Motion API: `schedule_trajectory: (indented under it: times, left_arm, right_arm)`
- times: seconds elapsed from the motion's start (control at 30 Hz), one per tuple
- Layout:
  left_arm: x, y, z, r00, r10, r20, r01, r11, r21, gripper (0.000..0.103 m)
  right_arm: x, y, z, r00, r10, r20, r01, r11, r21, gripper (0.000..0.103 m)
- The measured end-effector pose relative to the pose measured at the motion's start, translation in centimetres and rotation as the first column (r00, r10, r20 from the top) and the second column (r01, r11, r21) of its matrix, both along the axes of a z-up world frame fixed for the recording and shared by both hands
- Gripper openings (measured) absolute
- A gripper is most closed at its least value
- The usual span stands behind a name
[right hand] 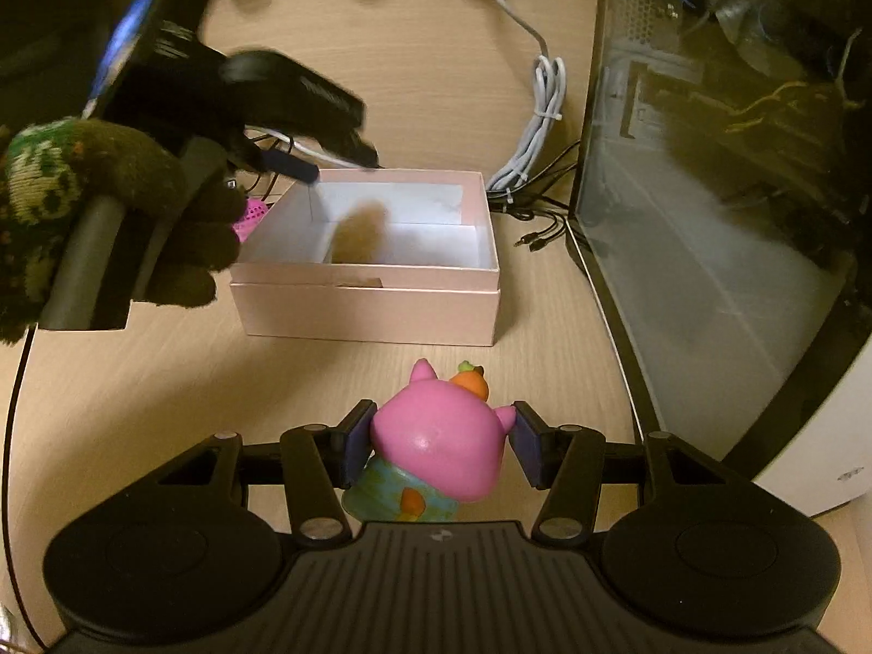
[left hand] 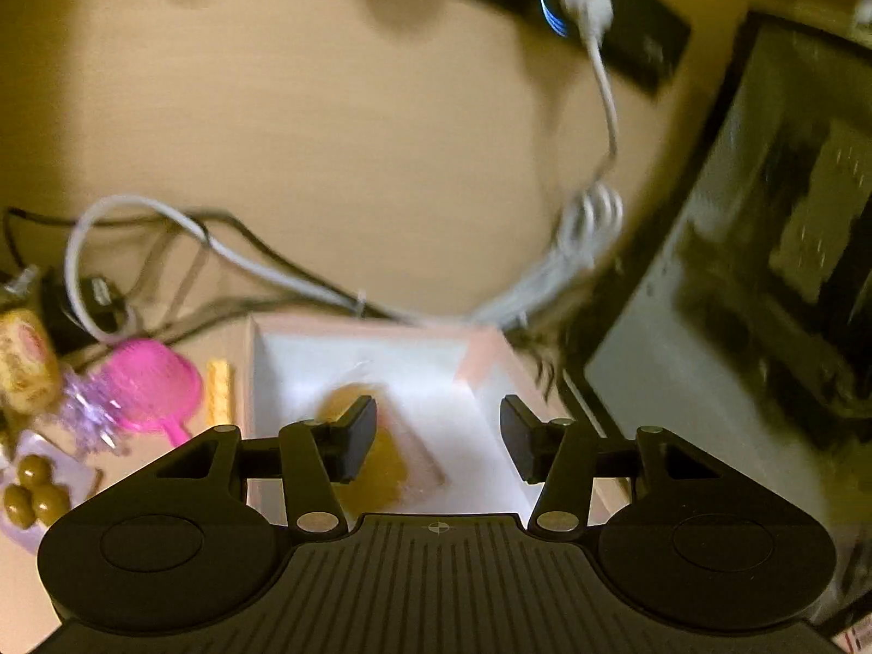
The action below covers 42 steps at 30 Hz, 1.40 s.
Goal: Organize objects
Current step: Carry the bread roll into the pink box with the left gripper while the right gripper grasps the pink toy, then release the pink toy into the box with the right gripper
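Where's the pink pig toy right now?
In the right wrist view, the pink pig toy is clamped between the right gripper pads, above the wooden desk, just in front of the open pink box.

Pink pig toy (right hand: 444,449) between right gripper (right hand: 438,449) pads, near box (right hand: 365,305)

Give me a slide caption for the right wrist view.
Right claw grips a pink pig toy before the open pink box.
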<state>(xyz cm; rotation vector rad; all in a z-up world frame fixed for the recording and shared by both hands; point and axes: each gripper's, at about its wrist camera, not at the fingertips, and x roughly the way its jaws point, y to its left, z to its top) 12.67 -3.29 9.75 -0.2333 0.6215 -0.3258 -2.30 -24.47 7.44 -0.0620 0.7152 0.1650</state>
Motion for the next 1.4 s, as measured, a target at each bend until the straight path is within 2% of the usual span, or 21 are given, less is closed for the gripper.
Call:
schedule_trajectory:
  times: [0.1, 0.23, 0.37, 0.43, 0.47, 0.53, 0.6, 0.7, 0.8, 0.87, 1.03, 1.13, 1.2, 1.33, 1.4]
  left_arm:
    - [-2.2, 2.3, 0.2, 0.999, 0.024, 0.026, -0.024, 1.000, -0.002, 0.055]
    - [-6.1, 6.1, -0.6, 0.995, 0.101, 0.014, -0.101, 0.995, 0.014, 0.055]
    - [-9.1, 10.9, -1.8, 0.972, 0.219, -0.080, -0.219, 0.976, 0.010, 0.055]
    - [-10.5, 12.8, -3.1, 0.955, 0.264, -0.137, -0.265, 0.964, 0.014, 0.054]
    - [-11.1, 13.6, -3.6, 0.947, 0.280, -0.157, -0.280, 0.960, 0.021, 0.054]
    - [-11.9, 14.8, -4.4, 0.935, 0.296, -0.195, -0.294, 0.955, 0.039, 0.054]
    - [-12.5, 15.8, -5.0, 0.931, 0.289, -0.225, -0.286, 0.957, 0.047, 0.054]
    - [-12.4, 16.7, -5.5, 0.927, 0.274, -0.255, -0.275, 0.961, 0.034, 0.054]
    - [-11.5, 17.0, -5.7, 0.925, 0.271, -0.266, -0.274, 0.961, 0.025, 0.054]
    - [-10.8, 16.8, -5.6, 0.933, 0.262, -0.248, -0.261, 0.965, 0.038, 0.055]
    - [-7.9, 16.5, -5.0, 0.967, 0.213, -0.137, -0.194, 0.971, 0.140, 0.055]
    - [-5.4, 16.8, -5.0, 0.980, 0.175, -0.093, -0.153, 0.966, 0.207, 0.055]
    - [-4.0, 17.5, -4.7, 0.983, 0.168, -0.079, -0.147, 0.964, 0.223, 0.055]
    - [-0.9, 19.1, -2.9, 0.980, 0.187, -0.062, -0.180, 0.978, 0.108, 0.055]
    - [1.0, 18.9, -2.5, 0.974, 0.222, -0.049, -0.215, 0.970, 0.115, 0.055]
  right_arm:
    - [1.4, -0.1, -0.1, 1.000, 0.008, -0.003, -0.008, 1.000, 0.003, 0.053]
    - [5.1, 0.0, 1.9, 0.997, 0.025, 0.071, -0.027, 0.999, 0.023, 0.053]
    - [10.1, 1.0, 4.5, 0.986, 0.012, 0.166, -0.020, 0.999, 0.044, 0.053]
    - [12.7, 1.8, 5.1, 0.983, 0.010, 0.181, -0.019, 0.999, 0.050, 0.053]
    - [14.0, 2.3, 5.2, 0.985, 0.014, 0.174, -0.023, 0.999, 0.050, 0.056]
    - [16.5, 3.1, 4.5, 0.992, 0.010, 0.122, -0.015, 0.999, 0.040, 0.087]
    - [17.1, 3.7, 3.8, 0.996, -0.021, 0.086, 0.017, 0.999, 0.042, 0.088]
    - [15.3, 4.4, 2.6, 0.999, -0.012, 0.046, 0.009, 0.997, 0.079, 0.088]
    - [12.2, 5.5, 1.3, 0.999, 0.016, 0.048, -0.017, 0.999, 0.037, 0.088]
    - [9.9, 6.2, 0.5, 0.998, 0.040, 0.049, -0.040, 0.999, 0.004, 0.089]
    - [4.6, 7.6, -1.0, 0.997, 0.069, 0.034, -0.067, 0.997, -0.044, 0.098]
    - [2.4, 8.2, -1.8, 0.998, 0.070, 0.003, -0.070, 0.996, -0.056, 0.098]
    - [1.3, 8.5, -2.1, 0.998, 0.063, -0.005, -0.063, 0.995, -0.075, 0.100]
    - [0.2, 8.6, -2.5, 0.999, 0.029, -0.029, -0.031, 0.996, -0.080, 0.103]
    - [0.1, 8.6, -2.8, 0.999, 0.010, -0.047, -0.014, 0.997, -0.081, 0.103]
